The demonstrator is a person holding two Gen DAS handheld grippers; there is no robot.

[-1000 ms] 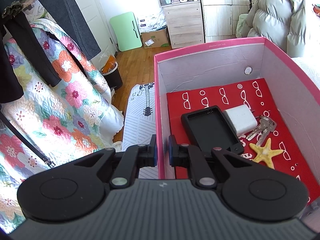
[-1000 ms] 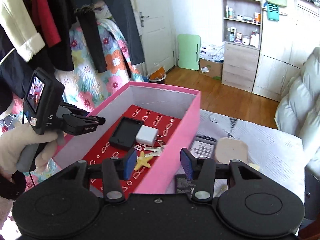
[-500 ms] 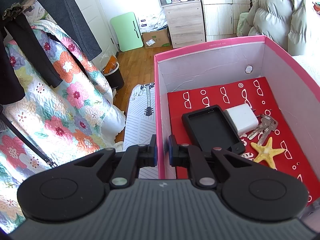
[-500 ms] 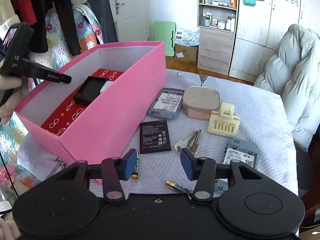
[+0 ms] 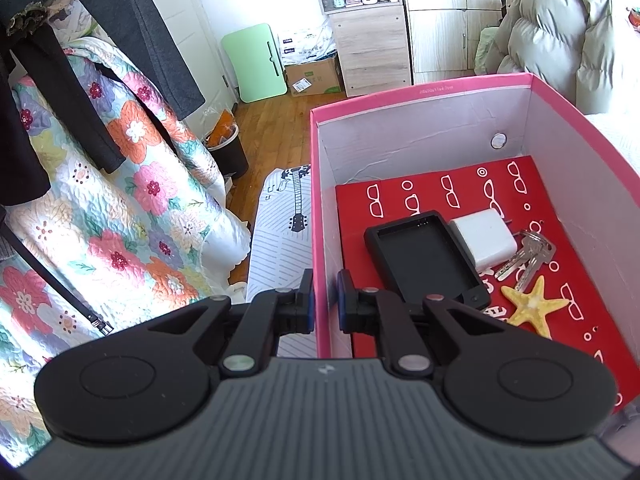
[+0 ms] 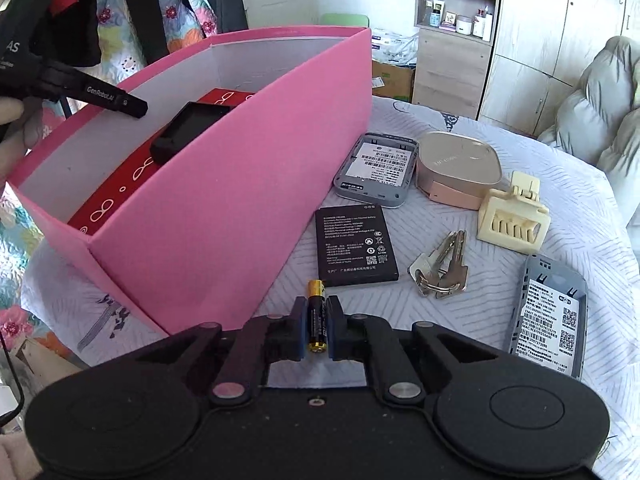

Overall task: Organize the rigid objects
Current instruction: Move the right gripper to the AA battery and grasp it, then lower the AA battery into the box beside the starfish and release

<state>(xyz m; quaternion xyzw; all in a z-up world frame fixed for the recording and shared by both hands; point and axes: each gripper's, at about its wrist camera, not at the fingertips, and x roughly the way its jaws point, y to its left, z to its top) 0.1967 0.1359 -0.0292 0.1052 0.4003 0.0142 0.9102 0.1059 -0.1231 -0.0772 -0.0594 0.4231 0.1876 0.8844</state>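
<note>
Right gripper [image 6: 317, 326] just closing on AA battery [image 6: 317, 316]; round, could roll free on lifting toward pink box [image 6: 240, 216].

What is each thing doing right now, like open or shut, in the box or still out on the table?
Left hand-held gripper: shut on the pink box wall.
Right hand-held gripper: just closed on the AA battery.
Pink box: open, no lid.
Black case, white charger, starfish: inside the box.
Flat black battery, cream hair clip: out on the table.
</note>
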